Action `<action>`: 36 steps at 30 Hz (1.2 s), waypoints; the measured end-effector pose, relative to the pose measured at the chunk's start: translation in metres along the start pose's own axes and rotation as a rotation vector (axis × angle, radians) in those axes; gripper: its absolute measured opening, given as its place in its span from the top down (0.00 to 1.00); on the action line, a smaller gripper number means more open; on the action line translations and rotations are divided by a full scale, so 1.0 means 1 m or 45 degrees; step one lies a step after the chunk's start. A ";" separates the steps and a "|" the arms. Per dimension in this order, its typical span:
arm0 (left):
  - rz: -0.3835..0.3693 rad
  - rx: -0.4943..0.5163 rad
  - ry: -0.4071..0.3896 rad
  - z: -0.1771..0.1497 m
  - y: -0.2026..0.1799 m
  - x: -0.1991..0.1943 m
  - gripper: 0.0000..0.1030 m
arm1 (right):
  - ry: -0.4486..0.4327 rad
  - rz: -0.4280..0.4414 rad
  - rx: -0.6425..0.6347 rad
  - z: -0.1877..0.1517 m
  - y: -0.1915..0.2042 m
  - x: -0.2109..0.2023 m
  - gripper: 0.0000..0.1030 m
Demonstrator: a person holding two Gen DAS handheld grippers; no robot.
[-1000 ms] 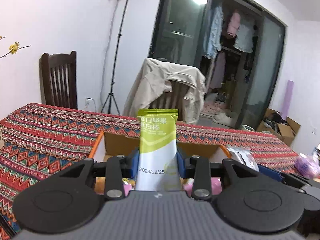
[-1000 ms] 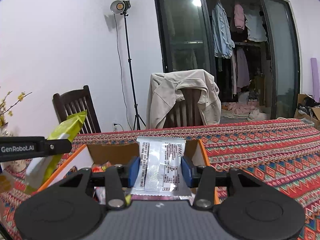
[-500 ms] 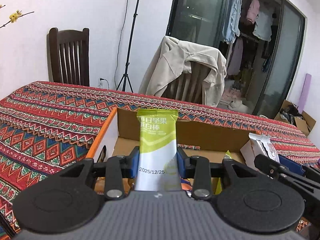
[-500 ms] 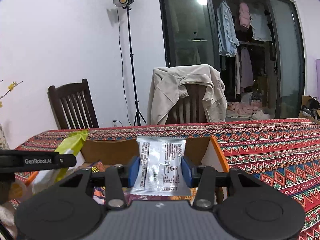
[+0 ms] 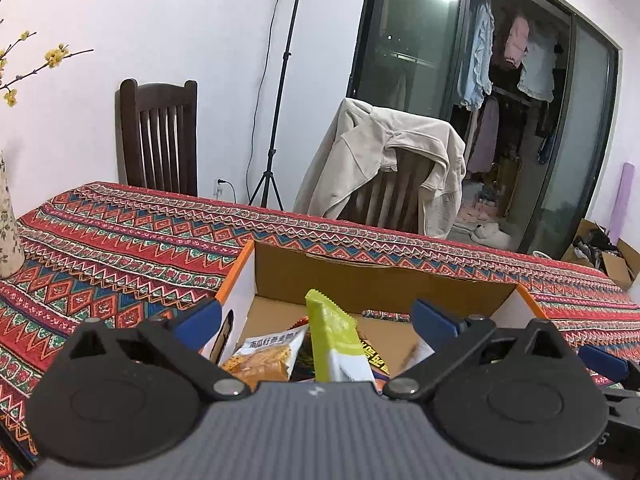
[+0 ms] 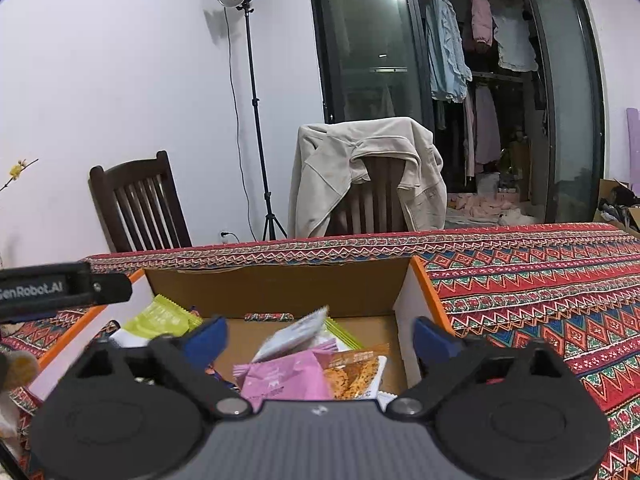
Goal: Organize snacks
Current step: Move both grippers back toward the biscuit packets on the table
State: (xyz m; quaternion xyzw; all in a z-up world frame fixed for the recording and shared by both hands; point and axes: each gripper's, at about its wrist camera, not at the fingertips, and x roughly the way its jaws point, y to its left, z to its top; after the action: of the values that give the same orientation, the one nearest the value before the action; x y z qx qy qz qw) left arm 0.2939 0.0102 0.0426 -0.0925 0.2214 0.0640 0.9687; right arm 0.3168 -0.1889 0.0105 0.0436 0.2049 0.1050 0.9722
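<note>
An open cardboard box [image 5: 372,284] with orange rims stands on the patterned tablecloth and holds several snack packets. My left gripper [image 5: 316,320] is open above it; a green-and-white snack bar [image 5: 334,340] lies loose between the jaws, tilted in the box beside an orange packet [image 5: 266,356]. My right gripper [image 6: 320,334] is open over the same box [image 6: 280,284]; a silver-white packet [image 6: 298,334] is blurred, loose between the jaws above a pink packet [image 6: 284,376] and an orange packet [image 6: 354,372]. The green bar also shows in the right wrist view [image 6: 160,316].
The table [image 5: 120,240] has a red patterned cloth. A dark wooden chair [image 5: 160,136] and a chair draped with a beige jacket [image 5: 384,160] stand behind it. A light stand [image 6: 248,100] is by the wall. A vase [image 5: 8,232] stands at the table's left.
Both grippers opened and let go of their packets: the green bar and the silver-white packet dropped into the box. Both grippers have moved closer over the box.
</note>
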 end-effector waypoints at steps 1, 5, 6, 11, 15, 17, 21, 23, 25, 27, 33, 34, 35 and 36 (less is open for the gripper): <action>0.001 0.003 -0.002 0.001 -0.001 -0.001 0.00 | 0.001 -0.003 -0.001 0.000 0.000 0.000 0.00; -0.011 -0.009 -0.017 0.006 -0.003 -0.011 0.00 | -0.022 -0.017 0.002 0.001 0.001 -0.006 0.00; -0.017 -0.010 -0.027 0.008 -0.004 -0.016 0.00 | -0.030 -0.018 0.003 0.002 0.001 -0.009 0.00; -0.065 -0.022 -0.115 0.021 -0.006 -0.059 0.00 | -0.072 -0.031 -0.015 0.010 0.003 -0.036 0.00; -0.124 -0.020 -0.129 0.023 -0.002 -0.087 0.00 | -0.097 -0.005 -0.045 0.015 0.008 -0.067 0.00; -0.120 0.003 -0.121 0.019 0.003 -0.098 0.00 | -0.108 0.001 -0.073 0.014 0.009 -0.082 0.00; -0.120 0.003 -0.072 0.004 0.017 -0.113 0.00 | -0.110 -0.010 -0.152 0.002 0.012 -0.110 0.00; -0.113 0.011 -0.052 -0.007 0.023 -0.118 0.00 | -0.083 -0.009 -0.175 -0.007 0.011 -0.119 0.00; -0.102 0.026 -0.038 -0.019 0.030 -0.123 0.00 | -0.049 -0.018 -0.195 -0.017 0.011 -0.125 0.00; -0.095 0.033 -0.011 -0.032 0.037 -0.126 0.00 | -0.011 -0.015 -0.194 -0.028 0.010 -0.129 0.00; -0.093 0.039 0.084 -0.069 0.061 -0.123 0.00 | 0.113 -0.027 -0.170 -0.061 0.004 -0.132 0.00; -0.088 0.032 0.096 -0.073 0.065 -0.121 0.00 | 0.132 -0.029 -0.166 -0.066 0.003 -0.131 0.00; -0.091 0.021 0.112 -0.079 0.070 -0.118 0.00 | 0.152 -0.032 -0.159 -0.071 0.003 -0.130 0.00; -0.094 0.014 0.123 -0.083 0.073 -0.116 0.00 | 0.169 -0.034 -0.154 -0.074 0.000 -0.129 0.00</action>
State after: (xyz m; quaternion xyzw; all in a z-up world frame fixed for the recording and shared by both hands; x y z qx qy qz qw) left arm 0.1435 0.0548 0.0093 -0.0983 0.2646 0.0226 0.9591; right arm 0.1710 -0.2141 -0.0064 -0.0249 0.2628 0.1068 0.9586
